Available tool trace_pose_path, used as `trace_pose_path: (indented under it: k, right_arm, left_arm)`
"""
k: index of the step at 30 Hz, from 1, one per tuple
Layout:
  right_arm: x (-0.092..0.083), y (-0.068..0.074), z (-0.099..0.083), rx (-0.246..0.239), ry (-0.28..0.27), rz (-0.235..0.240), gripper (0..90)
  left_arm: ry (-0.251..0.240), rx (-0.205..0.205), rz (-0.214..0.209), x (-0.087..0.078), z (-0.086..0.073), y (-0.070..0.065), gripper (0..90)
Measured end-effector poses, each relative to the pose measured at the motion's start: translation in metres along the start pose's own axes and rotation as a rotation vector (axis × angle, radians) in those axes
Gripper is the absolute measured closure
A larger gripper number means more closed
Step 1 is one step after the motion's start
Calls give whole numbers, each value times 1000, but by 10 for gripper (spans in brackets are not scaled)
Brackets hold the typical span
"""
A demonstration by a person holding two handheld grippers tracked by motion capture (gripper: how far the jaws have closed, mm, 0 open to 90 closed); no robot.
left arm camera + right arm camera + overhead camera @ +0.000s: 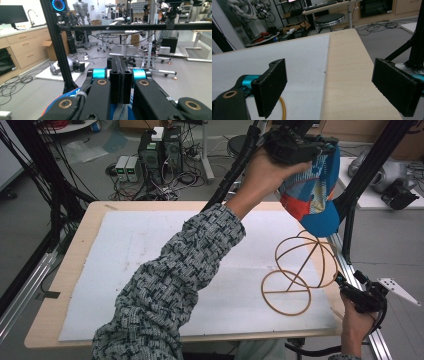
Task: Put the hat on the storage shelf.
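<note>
The left hand-held gripper [292, 145] is raised above the far right part of the desk [70, 270], its jaws pressed tight on the fabric of a patterned cap [312, 195] — blue, red and pale — which hangs from it with its crown downward. In the left gripper view the two jaws stand closed together on a thin fold, with the cap's blue and red cloth [62, 98] just below them.

Directly under the cap, near the desk's right edge, stands a wire cap stand [300, 270]: a flat ring on the white mat [140, 250] with a rod leaning up to a rounded cage of hoops. The cap's lowest part sits just above the cage's top (whether it touches cannot be told).

The right hand-held gripper [357, 292] rests at the desk's right edge, just beside the stand's base ring, jaws spread wide and empty; its own view shows a bit of the orange wire [283, 110] by one jaw.

The coming move likely turns on that vertical line — cap above, cage below — with the left hand carrying and the right nearer the base to steady it.
</note>
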State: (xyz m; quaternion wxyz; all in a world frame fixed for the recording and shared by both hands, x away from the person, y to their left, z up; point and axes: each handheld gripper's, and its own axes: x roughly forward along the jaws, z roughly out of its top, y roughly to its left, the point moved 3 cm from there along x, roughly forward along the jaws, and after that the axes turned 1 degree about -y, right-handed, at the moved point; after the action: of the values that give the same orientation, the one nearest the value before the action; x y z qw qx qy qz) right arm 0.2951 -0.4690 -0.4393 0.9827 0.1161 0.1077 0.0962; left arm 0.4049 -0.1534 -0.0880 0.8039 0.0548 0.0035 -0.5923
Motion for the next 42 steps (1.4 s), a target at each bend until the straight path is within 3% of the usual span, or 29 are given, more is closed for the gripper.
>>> trace_pose_path:
  k: [2, 4, 11, 15, 36, 42]
  right_arm:
    - [-1, 2, 0, 28, 10, -3, 119]
    - [0, -1, 0, 4, -5, -5, 119]
    - [-1, 1, 0, 20, 6, -1, 119]
    - [0, 0, 0, 5, -5, 2, 119]
    - [-2, 0, 0, 22, -5, -3, 119]
    - [-1, 0, 0, 12, -12, 4, 119]
  left_arm:
    - [2, 1, -6, 1, 0, -2, 892]
    - [3, 4, -8, 2, 1, -3, 892]
    - [11, 4, -20, 4, 0, -8, 892]
    - [25, 6, -30, 7, -2, -11, 892]
    - [197, 97, -59, 9, -39, -29, 891]
    - [208, 105, -41, 9, -44, -33, 892]
